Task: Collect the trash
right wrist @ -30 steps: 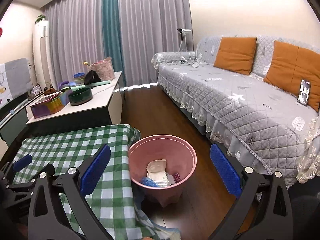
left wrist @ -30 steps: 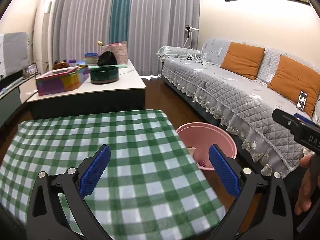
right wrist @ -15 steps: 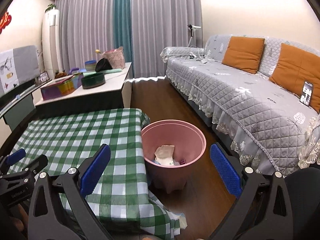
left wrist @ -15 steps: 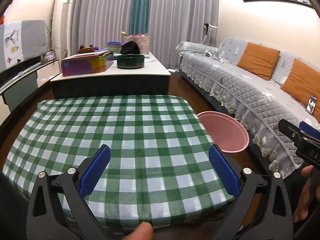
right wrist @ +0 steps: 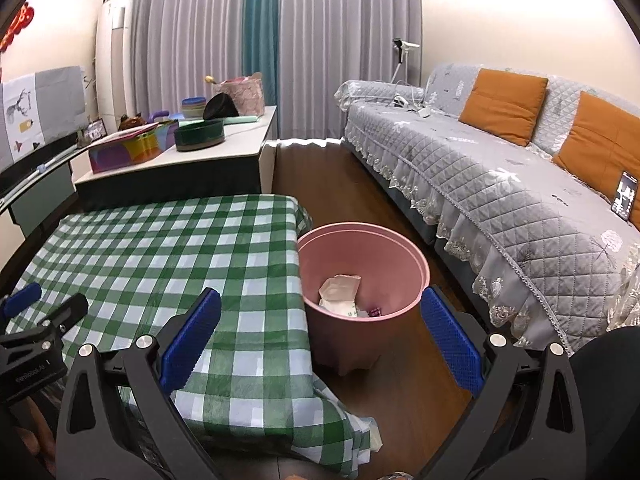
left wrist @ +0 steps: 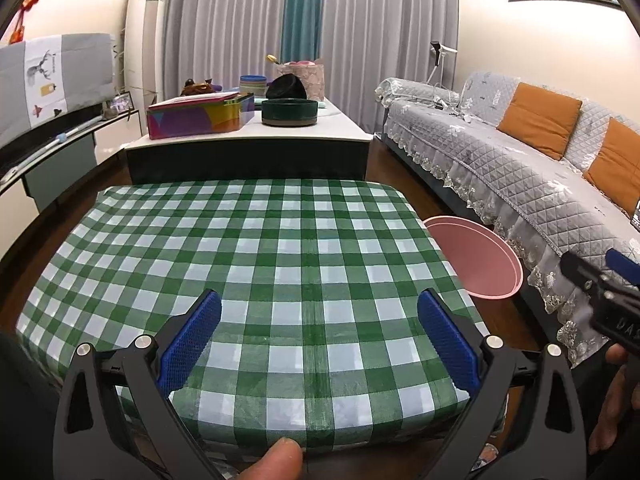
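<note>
Gaping empty, two tools (left wrist: 319, 332) (right wrist: 320, 334) flank one pink bin (right wrist: 362, 270).

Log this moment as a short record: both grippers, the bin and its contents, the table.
left gripper: open, empty, over the green checked tablecloth
right gripper: open, empty, aimed toward the round pink plastic bin
bin position: on the wooden floor, beside the table's right edge
bin contents: crumpled white wrapper, small scraps
tabletop: no trash visible on the cloth
</note>
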